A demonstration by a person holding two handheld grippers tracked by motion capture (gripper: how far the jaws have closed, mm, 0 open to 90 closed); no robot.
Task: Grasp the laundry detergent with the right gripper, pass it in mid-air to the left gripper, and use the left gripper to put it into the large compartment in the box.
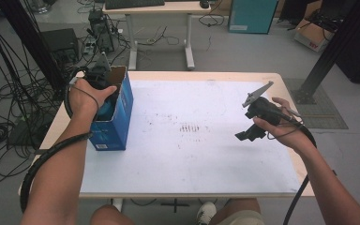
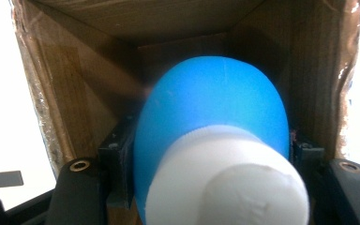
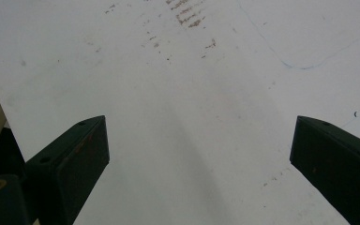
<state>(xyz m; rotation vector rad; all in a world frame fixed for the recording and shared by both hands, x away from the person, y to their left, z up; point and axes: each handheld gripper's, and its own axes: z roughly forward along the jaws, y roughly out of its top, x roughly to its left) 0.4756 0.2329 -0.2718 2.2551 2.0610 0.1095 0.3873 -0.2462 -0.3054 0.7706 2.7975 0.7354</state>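
Overhead, the left gripper [image 1: 104, 96] sits at the open top of the blue box [image 1: 117, 119], which stands upright near the left edge of the table [image 1: 281, 79]; a bit of blue bottle [image 1: 107, 110] shows just under the hand, inside the box mouth. The right gripper [image 1: 244, 136] hangs over the white mat [image 1: 187, 150] at the right side, well apart from the box, nothing between its jaws. Left gripper view: the blue bottle [image 2: 211, 122] with its white cap [image 2: 227, 183] is clamped between the two black jaws, one pressed to each side of the body. Its long axis runs along the camera's line of sight, cap end toward the camera, rounded blue end pointing down into the brown cardboard interior of the box [image 2: 75, 79]. Whether it touches the box bottom can't be told. Right gripper view: the right gripper [image 3: 199, 154] has its jaws spread wide, empty, with the scuffed white mat [image 3: 183, 70] below.
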